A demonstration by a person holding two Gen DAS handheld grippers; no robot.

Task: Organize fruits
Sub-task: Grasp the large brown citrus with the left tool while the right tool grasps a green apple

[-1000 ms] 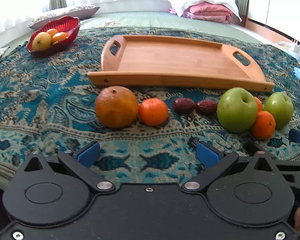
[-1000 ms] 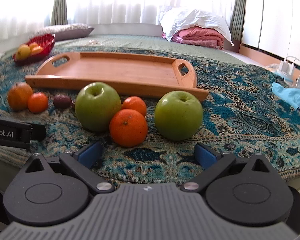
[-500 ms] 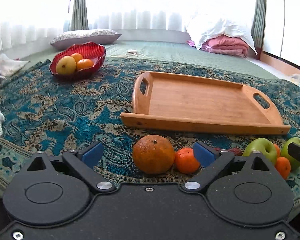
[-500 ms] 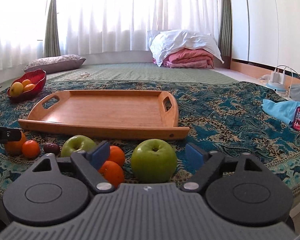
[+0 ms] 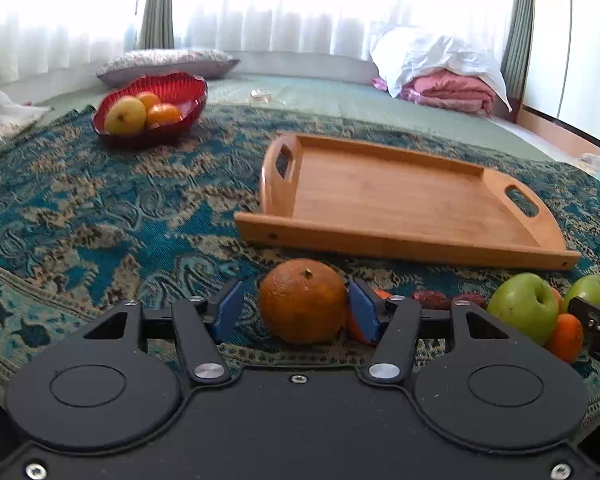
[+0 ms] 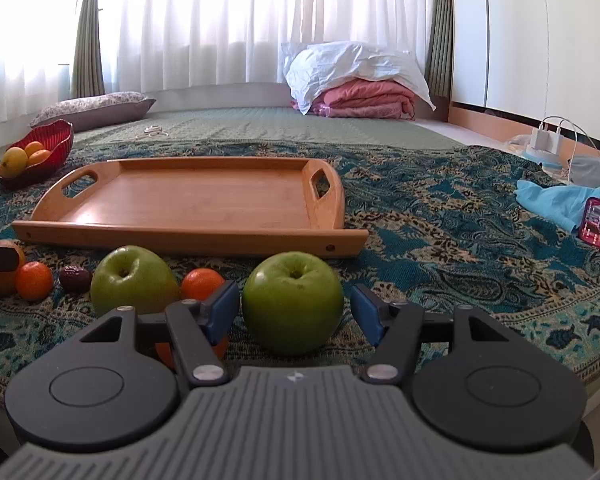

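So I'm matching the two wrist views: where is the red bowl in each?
Left wrist: red bowl upper left, beyond the cloth, left of the tray.
Right wrist: red bowl far left, mid-height, left of the tray.
Shared landmark: the tray.

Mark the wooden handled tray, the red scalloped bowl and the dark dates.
Wooden handled tray [image 6: 188, 236]: right wrist view, near rim.
Red scalloped bowl [image 5: 180, 88]: left wrist view, inner wall.
Dark dates [image 6: 75, 278]: right wrist view, front date.

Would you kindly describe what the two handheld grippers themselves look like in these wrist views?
The left gripper has a smooth matte black body, two round discs, silver pivot screws and blue-padded fingers. The right gripper matches it, except that its central body is ribbed grey with a small white mark. No sleeve or hand shows.
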